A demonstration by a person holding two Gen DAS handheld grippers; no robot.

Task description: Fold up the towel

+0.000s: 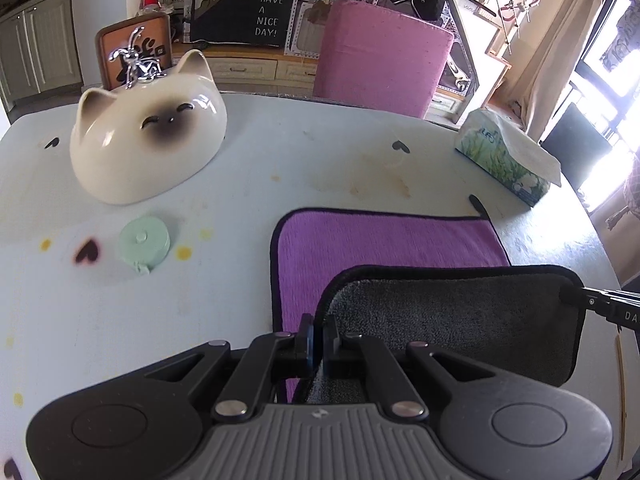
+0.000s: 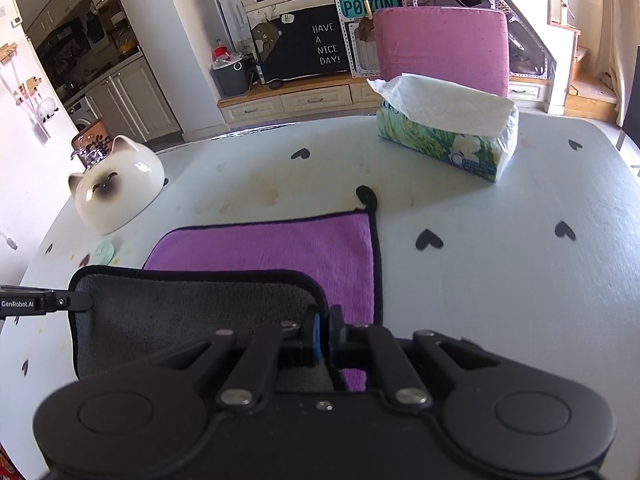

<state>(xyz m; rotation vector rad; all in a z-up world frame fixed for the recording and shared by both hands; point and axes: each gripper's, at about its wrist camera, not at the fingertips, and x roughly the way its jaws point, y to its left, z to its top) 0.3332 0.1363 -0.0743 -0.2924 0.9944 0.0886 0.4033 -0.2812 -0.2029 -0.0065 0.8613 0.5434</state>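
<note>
A towel, purple on one side (image 1: 384, 244) and grey on the other (image 1: 460, 320), with a dark hem, lies on the pale blue table. Its near edge is lifted and turned over, so the grey side faces me above the purple part (image 2: 280, 252). My left gripper (image 1: 319, 334) is shut on the near left corner of the towel. My right gripper (image 2: 325, 330) is shut on the near right corner; its grey flap (image 2: 192, 312) spans between the two. Each gripper's tip shows at the side of the other's view.
A cat-shaped ceramic bowl (image 1: 148, 140) lies upside down at the far left. A small mint-green tape measure (image 1: 144, 242) sits near the towel's left side. A tissue pack (image 2: 448, 136) stands at the far right. A pink chair (image 1: 384, 60) stands behind the table (image 2: 500, 280).
</note>
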